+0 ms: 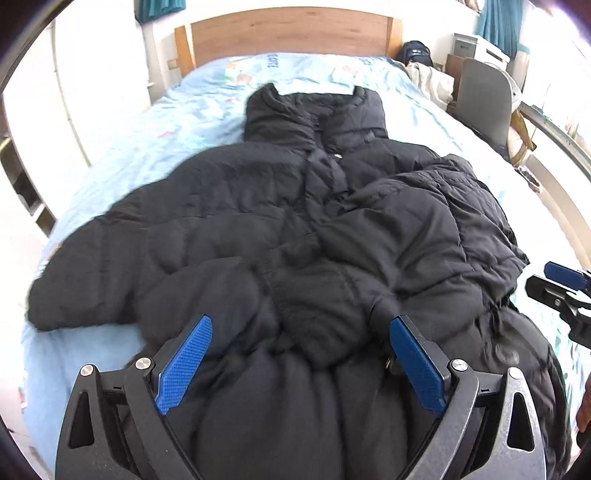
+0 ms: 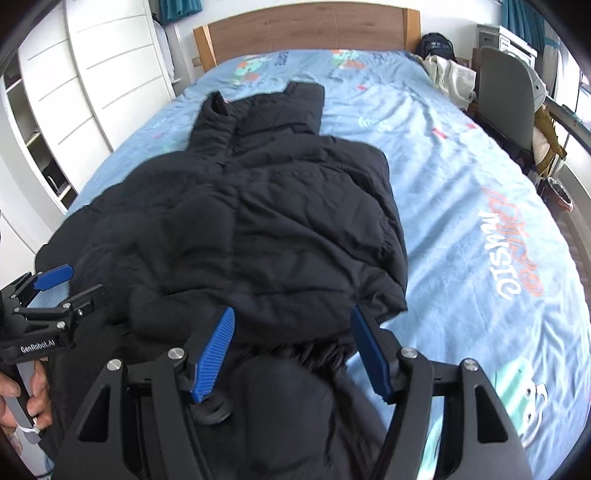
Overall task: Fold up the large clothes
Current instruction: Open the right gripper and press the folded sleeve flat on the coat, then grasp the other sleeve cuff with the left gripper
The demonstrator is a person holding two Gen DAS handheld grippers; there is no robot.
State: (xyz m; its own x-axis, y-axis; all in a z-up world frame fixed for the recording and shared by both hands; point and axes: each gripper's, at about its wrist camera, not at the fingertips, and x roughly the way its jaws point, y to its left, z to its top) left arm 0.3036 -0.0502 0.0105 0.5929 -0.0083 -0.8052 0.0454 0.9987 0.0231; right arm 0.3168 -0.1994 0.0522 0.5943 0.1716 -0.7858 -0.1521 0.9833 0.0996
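Two grippers hang over the near end of a black puffer jacket (image 2: 266, 221) that lies lengthwise on the bed (image 2: 461, 206), collar toward the wooden headboard (image 2: 306, 31). The jacket's near part bulges up between both pairs of blue pads. The left gripper (image 1: 301, 354) stands with its jaws wide apart, nothing pinched, the padded fabric only filling the gap below them. The right gripper (image 2: 291, 343) is likewise spread, its pads clear of the cloth (whether the fabric brushes them lower down I cannot tell). One sleeve of the jacket is folded in across the body on the side nearer the grey chair (image 2: 506, 99); the opposite sleeve reaches toward the white wardrobe (image 2: 92, 74).
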